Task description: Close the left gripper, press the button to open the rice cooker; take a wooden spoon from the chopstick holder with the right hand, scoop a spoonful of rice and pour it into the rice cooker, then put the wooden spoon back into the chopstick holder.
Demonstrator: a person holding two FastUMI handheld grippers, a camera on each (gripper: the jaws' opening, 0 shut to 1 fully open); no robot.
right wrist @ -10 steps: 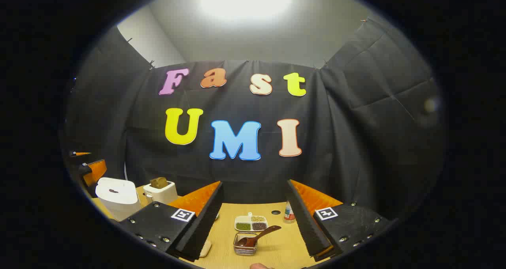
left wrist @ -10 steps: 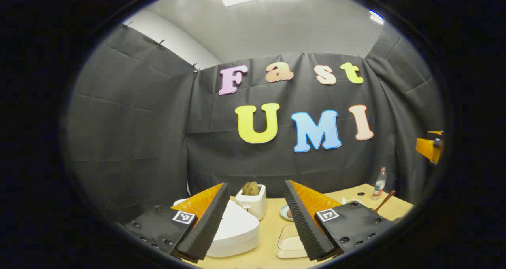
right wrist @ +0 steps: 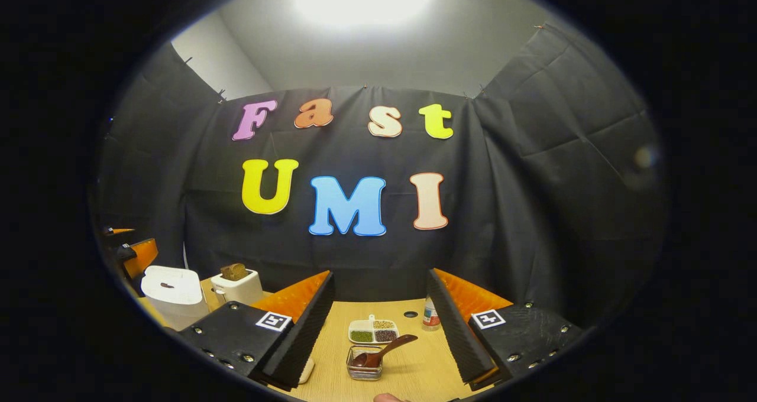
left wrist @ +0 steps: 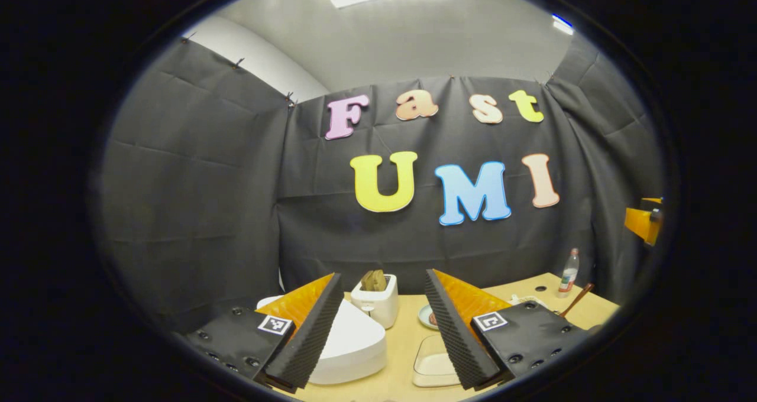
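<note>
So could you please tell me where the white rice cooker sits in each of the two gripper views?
Left gripper view: the rice cooker lies low, between that gripper's own fingers, lid shut.
Right gripper view: the rice cooker stands far left, lid shut.
Shared landmark: the toaster stands just right of it in both.

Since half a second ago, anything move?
Barely. The right gripper tilted slightly, so the wooden spoon and its holder sit a touch lower in its view. Nothing grasped or released. Both grippers stayed open; the left gripper stayed over the closed rice cooker.
</note>
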